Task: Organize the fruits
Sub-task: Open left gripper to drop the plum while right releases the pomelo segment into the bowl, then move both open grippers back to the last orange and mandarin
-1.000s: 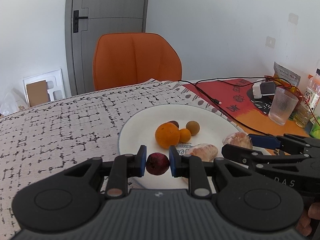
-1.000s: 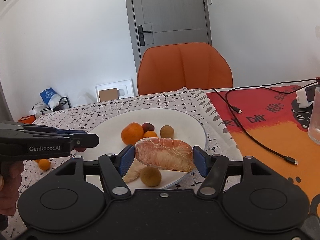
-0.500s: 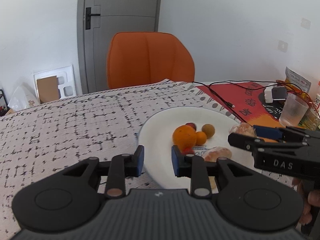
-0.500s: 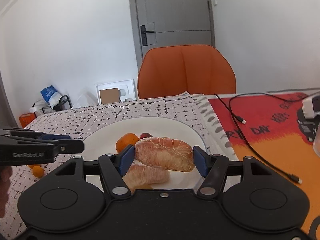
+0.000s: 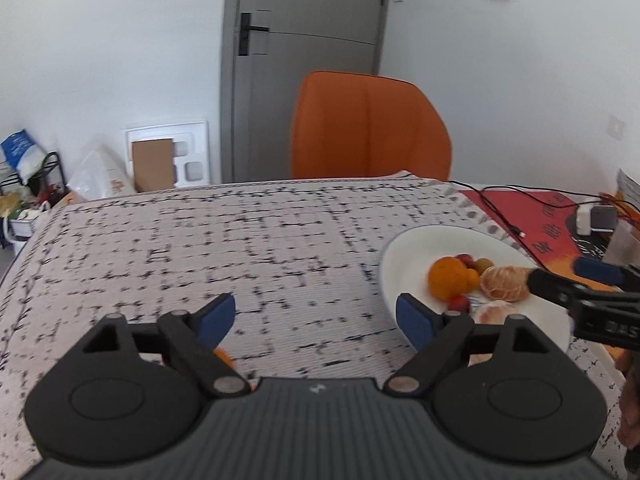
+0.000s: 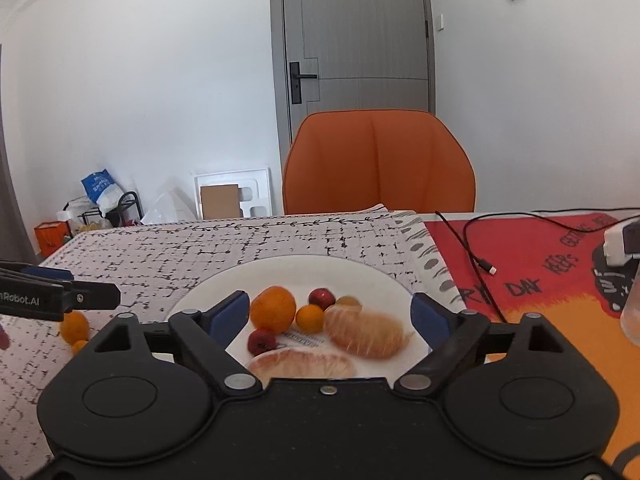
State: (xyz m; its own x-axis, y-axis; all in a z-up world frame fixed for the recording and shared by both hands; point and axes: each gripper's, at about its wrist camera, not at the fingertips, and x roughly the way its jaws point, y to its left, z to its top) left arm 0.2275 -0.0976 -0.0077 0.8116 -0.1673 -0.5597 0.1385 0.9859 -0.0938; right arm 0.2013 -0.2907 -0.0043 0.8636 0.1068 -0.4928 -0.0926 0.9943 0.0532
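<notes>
Both our tongs have just been opening, and nothing sits between either pair now. The right tongs (image 6: 326,316) stand spread wide above the plate (image 6: 384,280), released, with a peeled segment (image 6: 366,334) lying on the plate below them, blurred; we judge it was dropped there to join the rest. The left tongs (image 5: 316,316) are also released, held over the cloth (image 5: 240,240) beside the plate, where a small orange (image 5: 224,356) peeks out from behind the left finger, likely the next pick.

The plate holds a big orange (image 6: 273,308), a small orange fruit (image 6: 310,318), two red fruits (image 6: 322,298), a brownish one behind, and a second peeled segment (image 6: 300,362) at the near rim. Two more oranges (image 6: 75,326) lie on the desk, left of the plate, not yet gathered.
</notes>
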